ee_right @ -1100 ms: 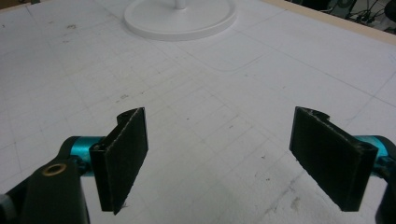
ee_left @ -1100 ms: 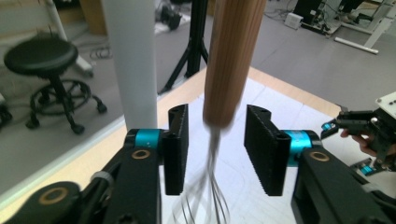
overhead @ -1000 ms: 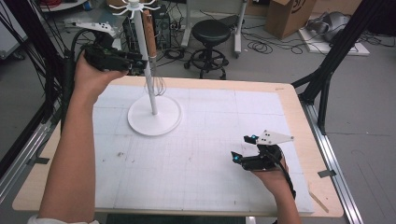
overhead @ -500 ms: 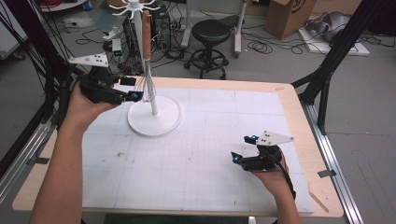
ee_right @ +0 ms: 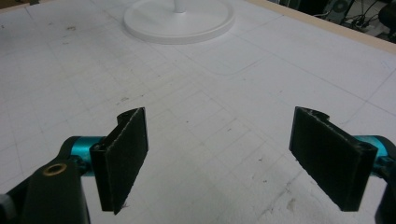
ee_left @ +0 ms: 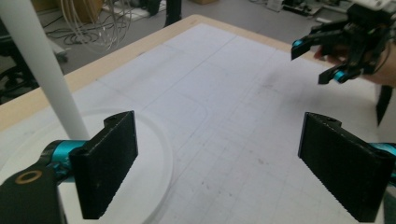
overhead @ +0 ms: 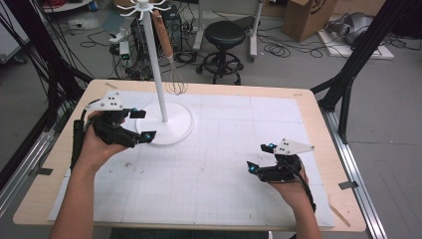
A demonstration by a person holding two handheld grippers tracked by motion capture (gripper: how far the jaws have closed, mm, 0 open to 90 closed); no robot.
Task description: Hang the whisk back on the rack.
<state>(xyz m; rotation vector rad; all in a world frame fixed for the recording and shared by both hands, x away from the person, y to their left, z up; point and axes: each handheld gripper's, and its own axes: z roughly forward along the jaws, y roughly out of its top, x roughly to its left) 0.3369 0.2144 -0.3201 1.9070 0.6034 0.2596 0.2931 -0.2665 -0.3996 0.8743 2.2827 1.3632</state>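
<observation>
Cables, a black stool (overhead: 226, 37) and cardboard boxes sit on the grey floor behind the bench (overhead: 318, 129). White grid paper covers most of the bench top.

At about 11 o'clock on the bench stands a white stand (overhead: 158, 84) with a tall pole and a round flat foot. A whisk (overhead: 169, 55) with a wooden handle hangs from a hook at the top of the stand, just to the right of the pole. Its wire end dangles free above the back edge of the bench.

A second ago the left hand-held gripper (overhead: 141, 124) was up high, close by the whisk handle. Now it is down low at about 9 o'clock, just beside the round foot. Its jaws have just been opening, and in the left gripper view they stand wide with nothing between them. So the whisk looks let go and hung up, and that job seems done.

The right hand-held gripper (overhead: 260, 158) has not moved. It rests at about 5 o'clock, well apart from the stand, jaws wide and holding nothing.
</observation>
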